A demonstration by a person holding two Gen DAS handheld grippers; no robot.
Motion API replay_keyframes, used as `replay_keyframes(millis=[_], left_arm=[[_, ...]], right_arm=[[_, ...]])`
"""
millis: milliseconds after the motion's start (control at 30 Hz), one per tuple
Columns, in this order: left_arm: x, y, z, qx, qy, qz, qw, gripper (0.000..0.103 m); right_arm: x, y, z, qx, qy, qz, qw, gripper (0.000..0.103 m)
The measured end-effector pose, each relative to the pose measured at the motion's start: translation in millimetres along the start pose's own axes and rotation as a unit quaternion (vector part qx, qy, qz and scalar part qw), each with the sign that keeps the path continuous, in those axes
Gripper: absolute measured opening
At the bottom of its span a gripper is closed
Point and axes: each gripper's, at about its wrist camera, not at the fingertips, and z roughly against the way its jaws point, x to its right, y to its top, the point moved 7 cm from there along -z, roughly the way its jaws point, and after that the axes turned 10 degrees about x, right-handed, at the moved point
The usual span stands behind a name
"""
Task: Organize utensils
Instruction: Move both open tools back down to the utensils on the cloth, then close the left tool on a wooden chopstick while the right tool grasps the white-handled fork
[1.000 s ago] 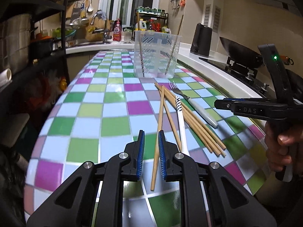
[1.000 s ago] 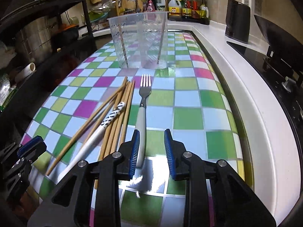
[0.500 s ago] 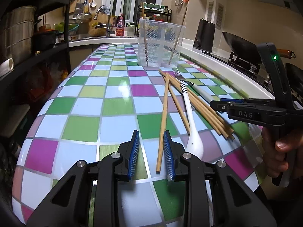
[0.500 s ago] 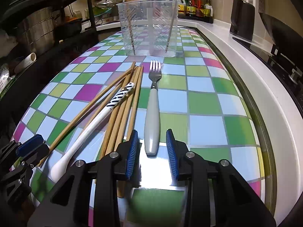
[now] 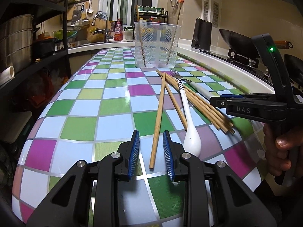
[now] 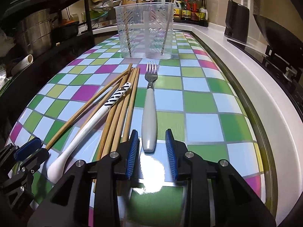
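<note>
Several wooden chopsticks [image 5: 200, 103] lie fanned on the checkered counter [image 5: 85, 124], with a white spoon [image 5: 186, 117] with a striped handle and a white-handled fork [image 6: 149, 111]. A clear plastic utensil holder [image 5: 156, 46] stands at the far end with two chopsticks inside. My left gripper [image 5: 151, 152] is open, with the near end of one chopstick [image 5: 158, 119] lying between its jaws. My right gripper [image 6: 152, 149] is open, its jaws on either side of the fork's handle end. The chopsticks [image 6: 121, 109], spoon [image 6: 90, 124] and holder [image 6: 144, 30] also show in the right wrist view.
A black kettle [image 5: 201, 35] and a stove with a wok [image 5: 238, 41] stand along the right. A white counter edge [image 6: 246, 87] borders the checkered surface. Dark shelves with steel pots [image 5: 15, 39] stand on the left. A sink [image 5: 100, 32] is at the back.
Both grippers have drawn back and lowered toward the counter. The left jaws have opened wider around the chopstick end. The right jaws have opened wider around the fork handle's end.
</note>
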Motion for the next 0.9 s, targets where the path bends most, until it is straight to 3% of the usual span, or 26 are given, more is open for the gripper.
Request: replay_keyframes(millis=[67, 167, 300, 500, 900], left_arm=[[0.4, -0.1, -0.3, 0.0, 0.001, -0.005, 1.0, 0.008], [1.9, 0.2, -0.4, 0.001, 0.001, -0.01, 0.9999, 0.006], [-0.6, 0.7, 0.6, 0.001, 0.011, -0.008, 0.9999, 0.005], [-12.2, 3.8, -1.2, -0.005, 0.043, 0.008, 0.999, 0.005], [-11.7, 0.5, 2.4, 0.003, 0.038, 0.017, 0.9991, 0.011]], right_arm=[[-0.9, -0.3, 0.3, 0.002, 0.0, 0.002, 1.0, 0.022], [-2.4, -0.9, 0.8, 0.005, -0.002, 0.007, 1.0, 0.017], [-0.4, -0.8, 1.4, 0.004, -0.004, -0.005, 1.0, 0.016], [4.7, -4.2, 8.0, 0.007, -0.04, -0.014, 0.999, 0.016], [2.3, -9.1, 14.4, 0.015, -0.056, -0.02, 0.998, 0.019]])
